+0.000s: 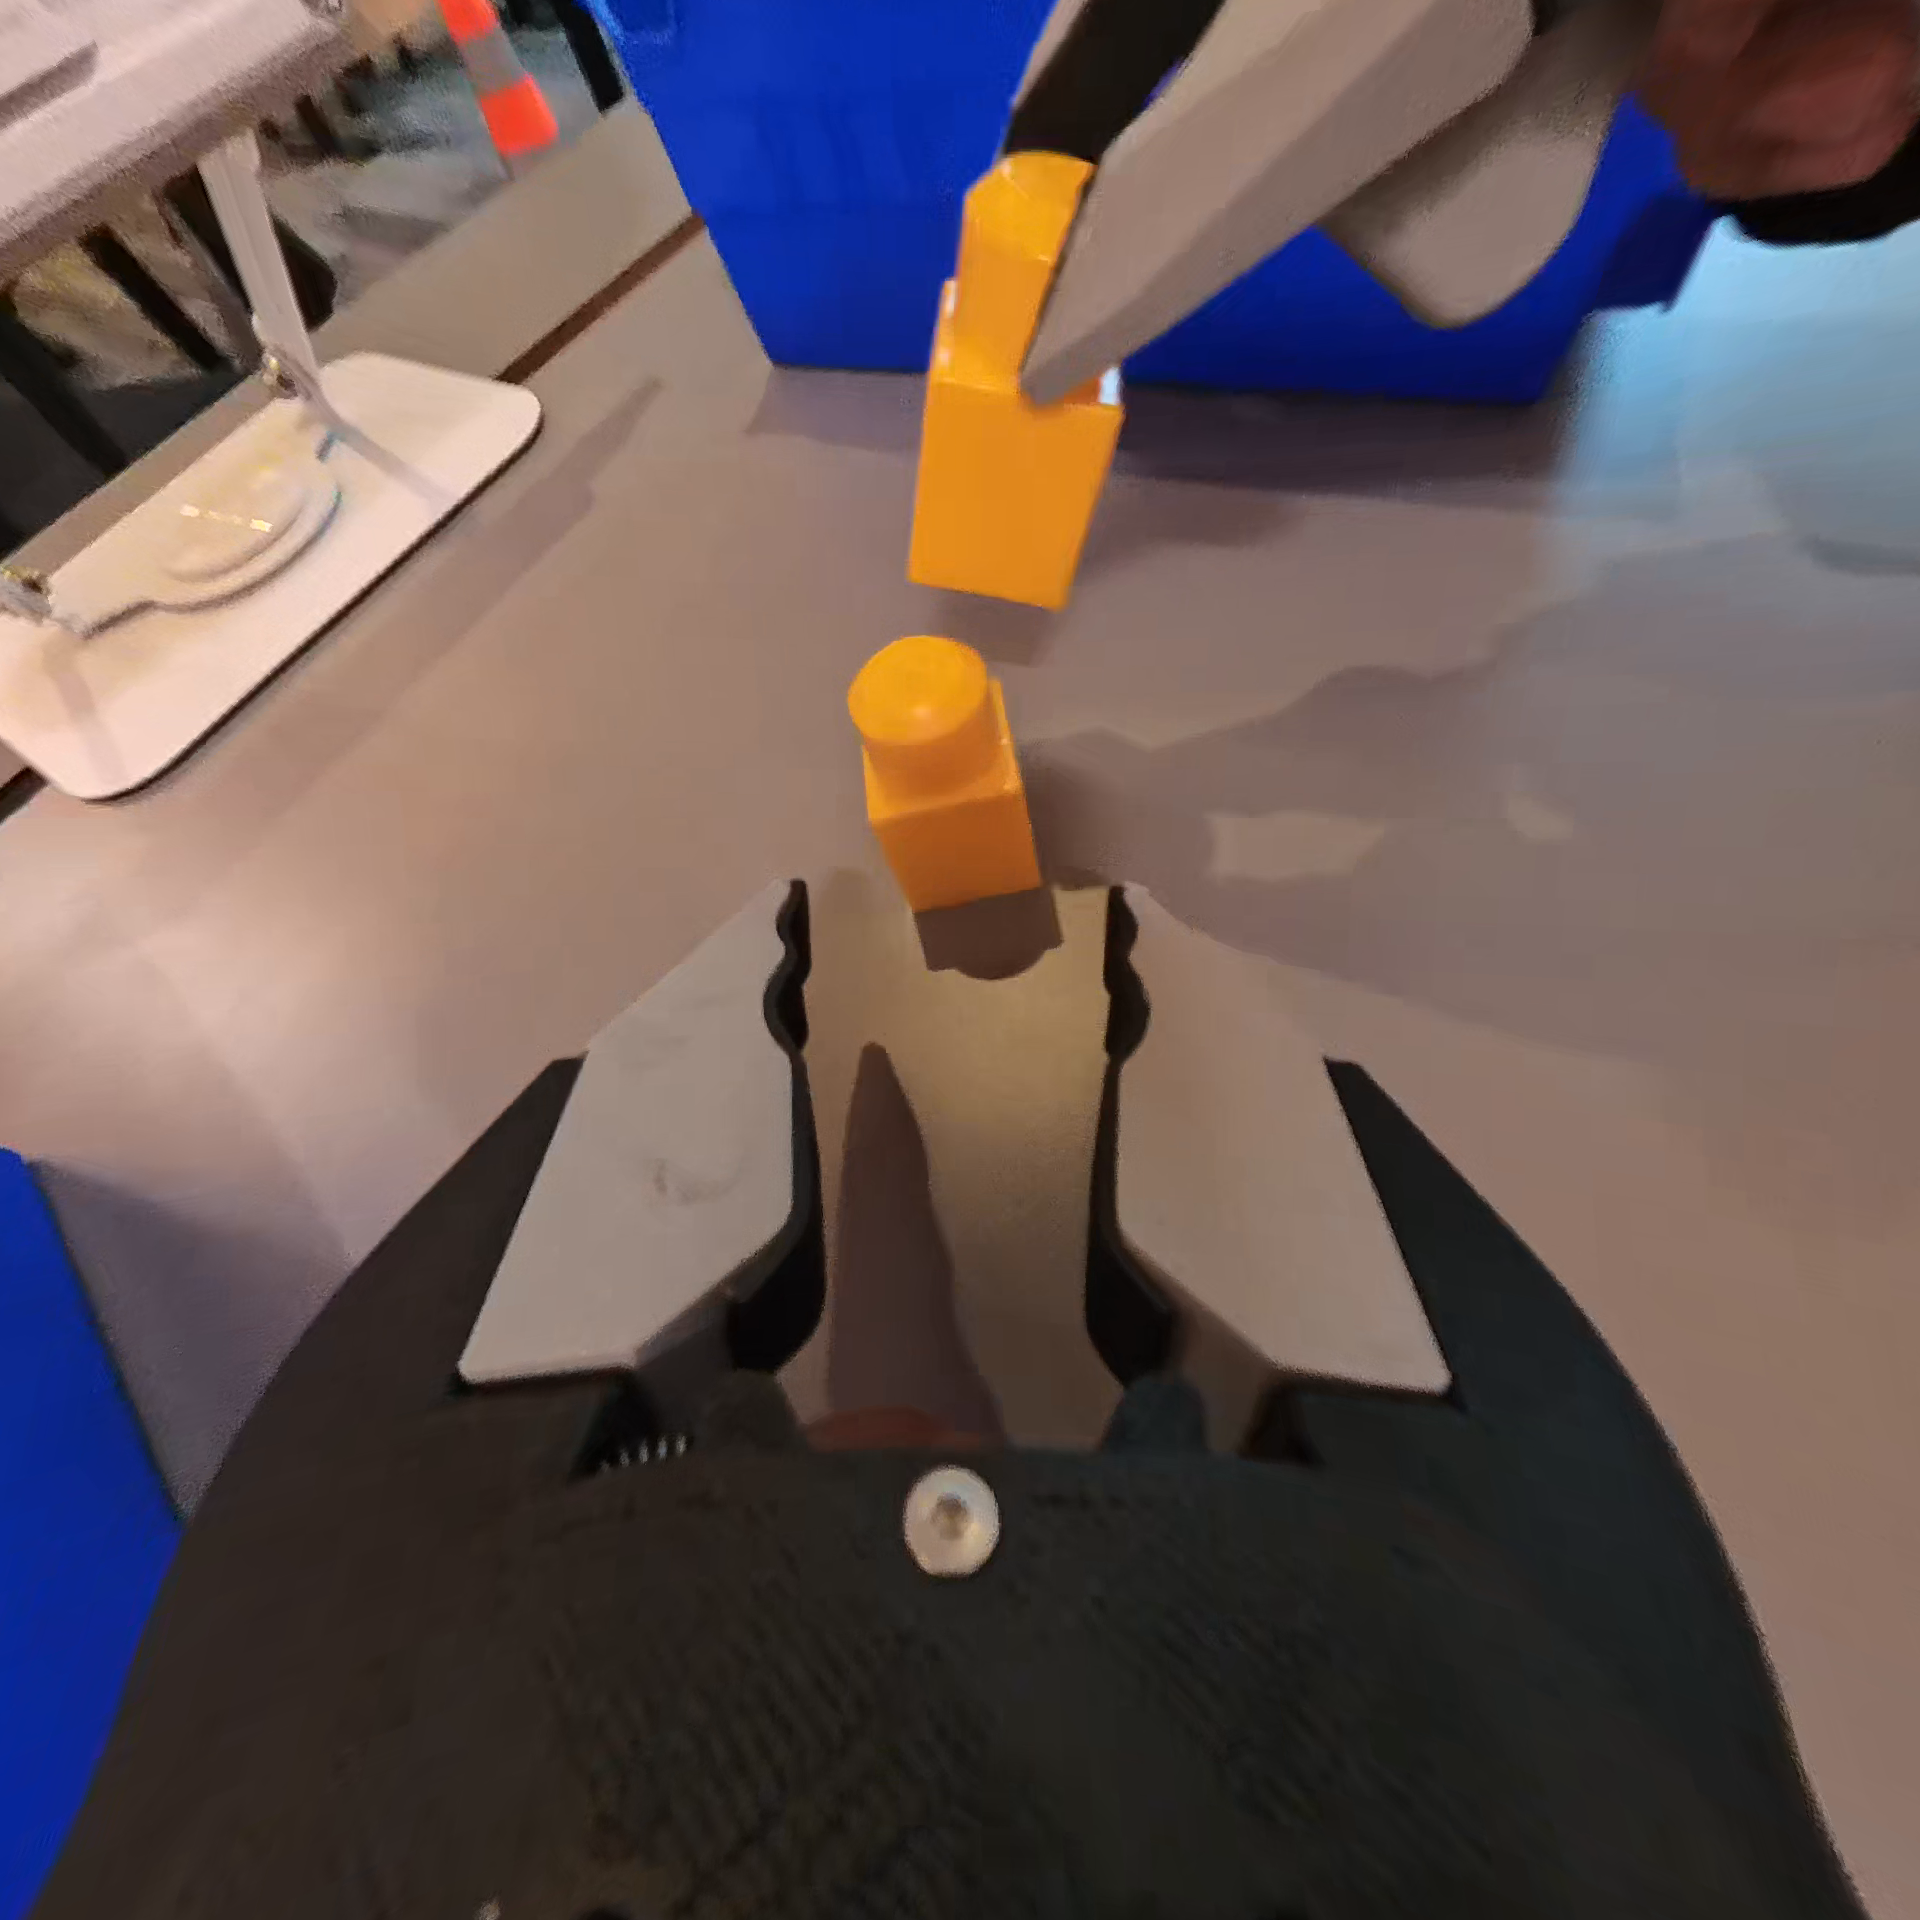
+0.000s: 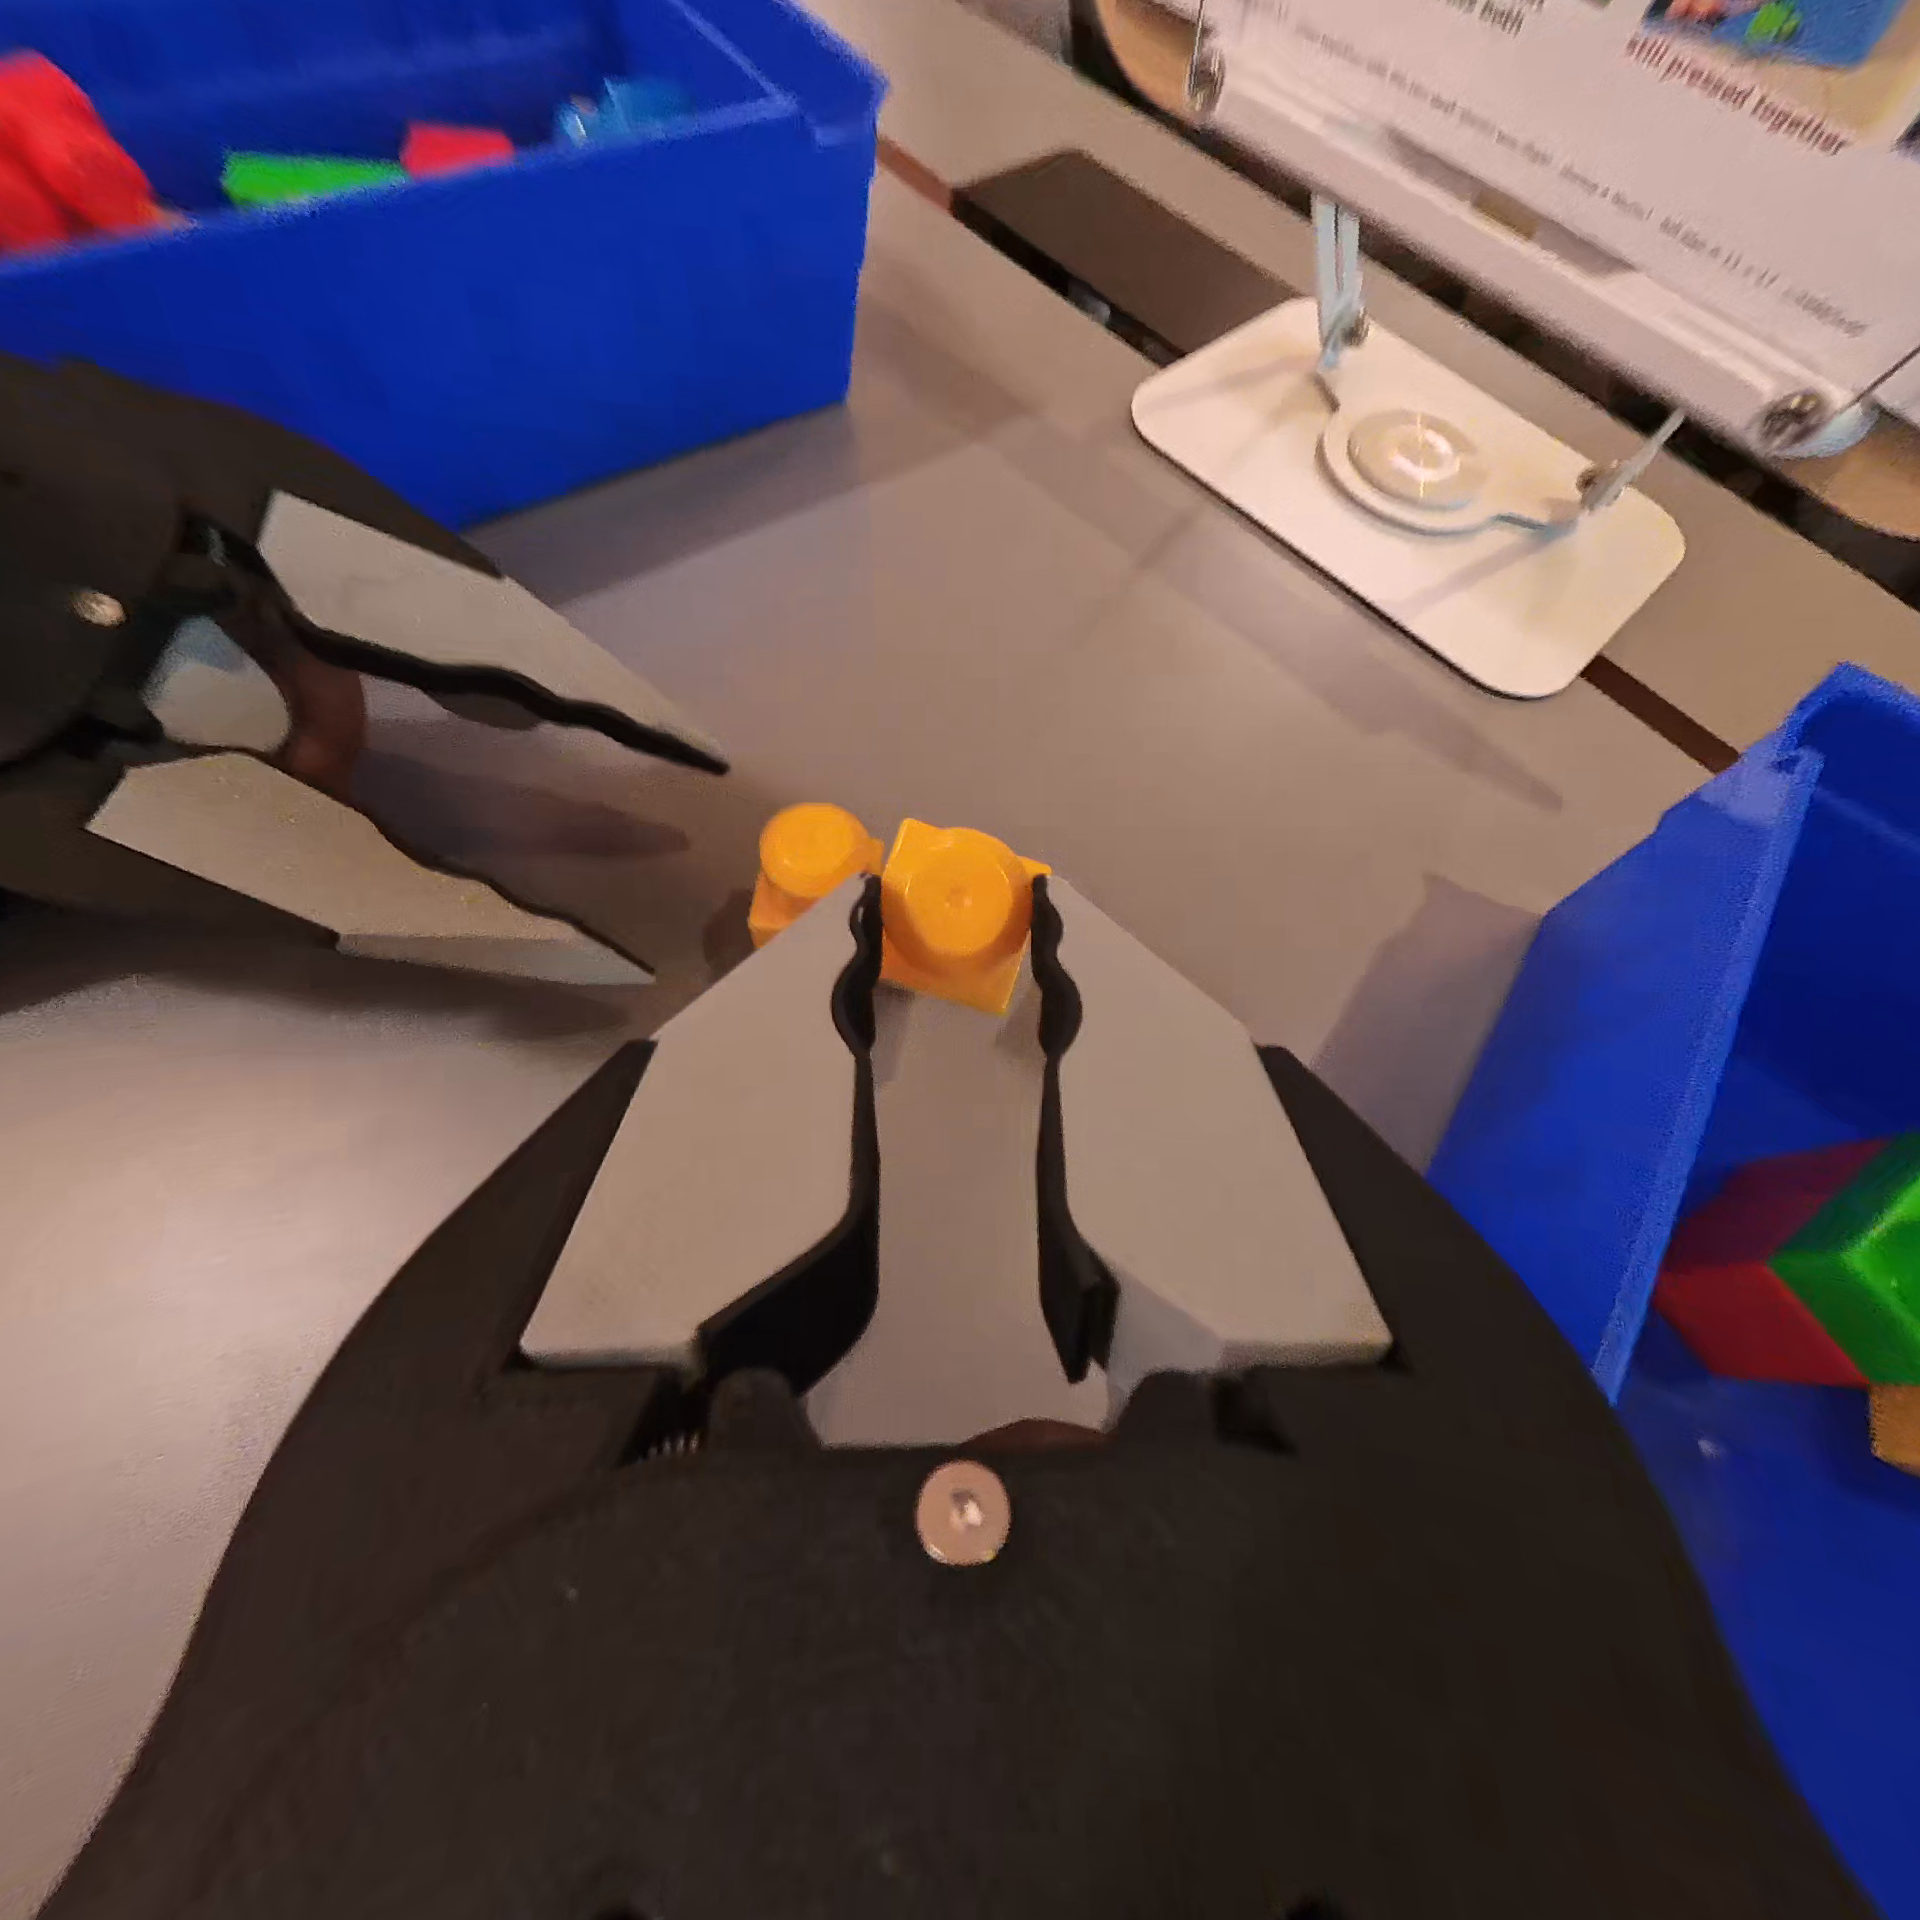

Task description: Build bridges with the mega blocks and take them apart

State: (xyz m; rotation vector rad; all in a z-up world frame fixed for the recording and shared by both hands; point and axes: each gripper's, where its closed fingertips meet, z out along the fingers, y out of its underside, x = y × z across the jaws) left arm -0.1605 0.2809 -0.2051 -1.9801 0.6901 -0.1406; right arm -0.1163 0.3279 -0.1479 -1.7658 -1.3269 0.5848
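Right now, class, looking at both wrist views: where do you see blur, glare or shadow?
Left wrist view: the glossy grey tabletop carries pale glare patches, the small orange single-stud block standing on it casts a dark shadow toward the camera, and the edges are smeared. Right wrist view: the blue plastic bin and the white printed sheet on its stand are blurred.

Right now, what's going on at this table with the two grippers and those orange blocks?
A person is working two handheld grippers over a grey table. The right gripper has its pads closed on the stud of one orange block and holds it above the table. The second orange block stands by itself on the table, just ahead of the left gripper, whose jaws are open and hold nothing. Blue bins with more blocks sit to the sides.
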